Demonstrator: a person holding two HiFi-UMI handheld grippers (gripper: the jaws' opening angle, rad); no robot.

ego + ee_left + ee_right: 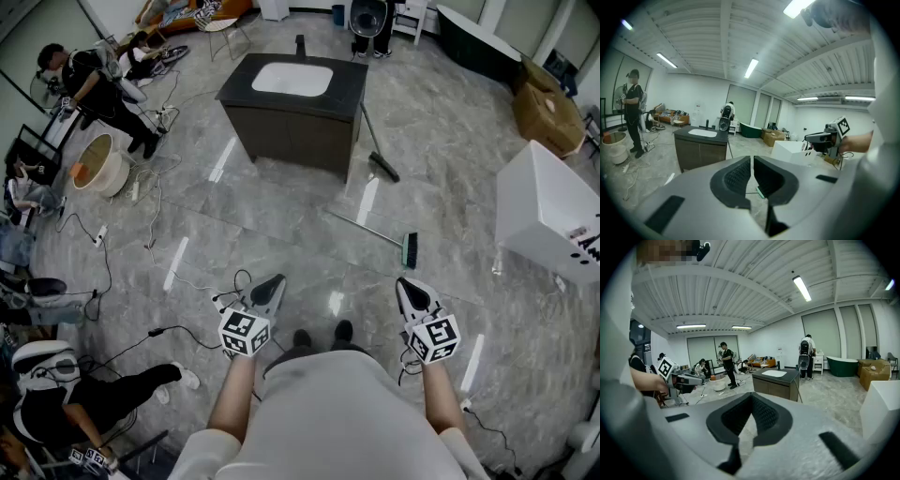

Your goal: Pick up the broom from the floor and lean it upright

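Marble floor [281, 225], broom [370, 230] flat; left tool [276, 280], right tool [406, 283] shut

The floor [281, 216] is grey, veined like marble. The broom [410, 250] lying on it has a green head and a pale handle. The cabinet [291, 131] is dark brown with a black top and a white basin [292, 79]. At far right the cartons [548, 112] are brown; the box [544, 211] nearer is white. The left gripper [272, 283] and right gripper [406, 286] are grey with black pads and black-and-white square markers [244, 331].
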